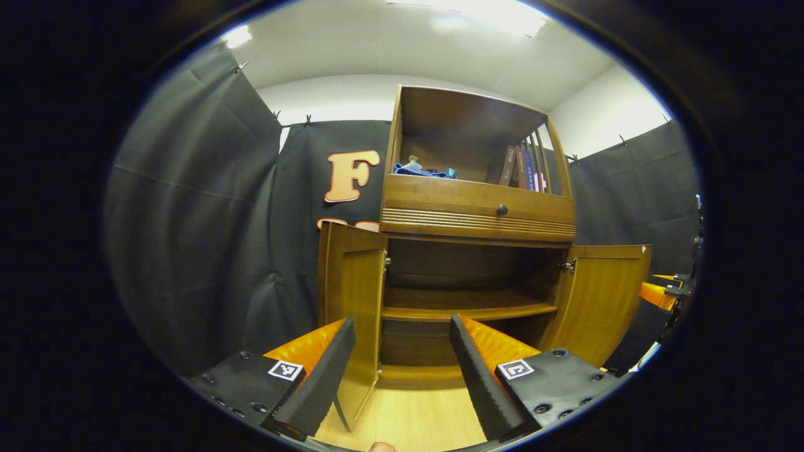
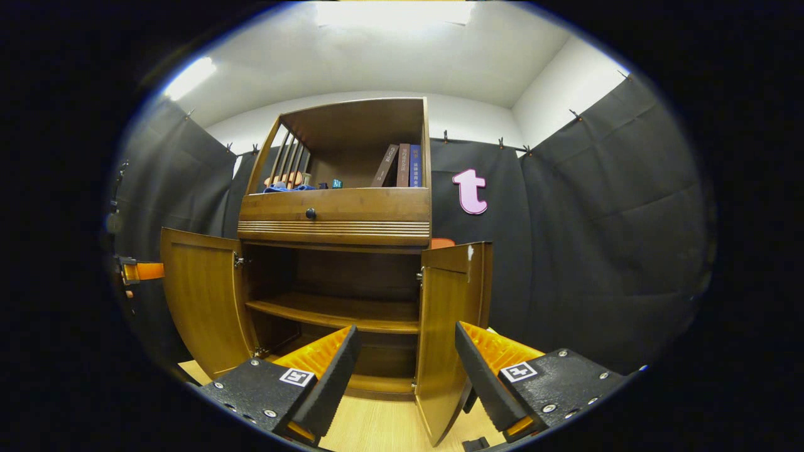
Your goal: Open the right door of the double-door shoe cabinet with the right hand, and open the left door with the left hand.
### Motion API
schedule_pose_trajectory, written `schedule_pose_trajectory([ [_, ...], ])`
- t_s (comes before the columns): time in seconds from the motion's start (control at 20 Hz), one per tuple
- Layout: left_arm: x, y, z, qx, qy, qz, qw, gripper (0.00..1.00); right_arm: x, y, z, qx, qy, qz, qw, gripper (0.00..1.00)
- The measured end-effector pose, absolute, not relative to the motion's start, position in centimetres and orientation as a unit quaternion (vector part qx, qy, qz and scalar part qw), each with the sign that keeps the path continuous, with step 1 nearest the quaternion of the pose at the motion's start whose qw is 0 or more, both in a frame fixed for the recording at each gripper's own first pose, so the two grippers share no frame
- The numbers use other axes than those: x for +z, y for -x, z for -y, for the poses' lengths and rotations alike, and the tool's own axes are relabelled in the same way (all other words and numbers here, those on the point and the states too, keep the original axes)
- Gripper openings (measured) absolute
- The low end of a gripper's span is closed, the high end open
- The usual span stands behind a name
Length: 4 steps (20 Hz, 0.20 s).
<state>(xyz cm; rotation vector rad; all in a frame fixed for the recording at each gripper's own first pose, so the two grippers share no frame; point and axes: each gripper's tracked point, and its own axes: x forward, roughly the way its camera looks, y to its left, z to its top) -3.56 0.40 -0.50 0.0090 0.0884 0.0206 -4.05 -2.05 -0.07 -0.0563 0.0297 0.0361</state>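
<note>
My left tongs (image 1: 402, 364) and right tongs (image 2: 405, 370) gaped empty. Just beyond them the left door (image 1: 352, 301) and right door (image 2: 449, 326) stood swung wide on the shoe cabinet (image 2: 336, 216). Stiff wooden panels, I judged, best held by their free edges.

- The shoe cabinet (image 1: 477, 251) stands on the floor (image 1: 414, 417) before the booth wall (image 1: 207, 207).
- Its left door (image 1: 352, 314) swings out at 9 o'clock of the lower compartment, its right door (image 1: 603, 301) at 3 o'clock.
- A shelf (image 1: 468, 307) lies inside, between both doors.
- The drawer (image 1: 477, 207) sits at 12 o'clock above that compartment, its knob (image 1: 501, 210) on the front.
- Books (image 2: 402, 166) lean in the open top, right; a cloth (image 2: 286, 186) lies left.
</note>
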Motion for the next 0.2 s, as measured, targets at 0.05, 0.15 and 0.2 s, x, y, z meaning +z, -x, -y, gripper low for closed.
schedule_pose_trajectory([
  [0.05,-0.3,3.4,-0.1,0.010,-0.008,-0.042,0.999,0.94,-0.1,4.2,2.5,0.016,0.029,-0.015,0.999,0.92],
  [0.15,0.0,3.1,0.5,0.008,-0.015,-0.037,0.999,0.94,-0.2,4.4,3.4,0.010,0.030,-0.017,0.999,0.92],
  [0.2,0.1,3.2,0.7,0.008,-0.018,-0.035,0.999,0.94,-0.3,4.4,3.5,0.008,0.031,-0.018,0.999,0.92],
])
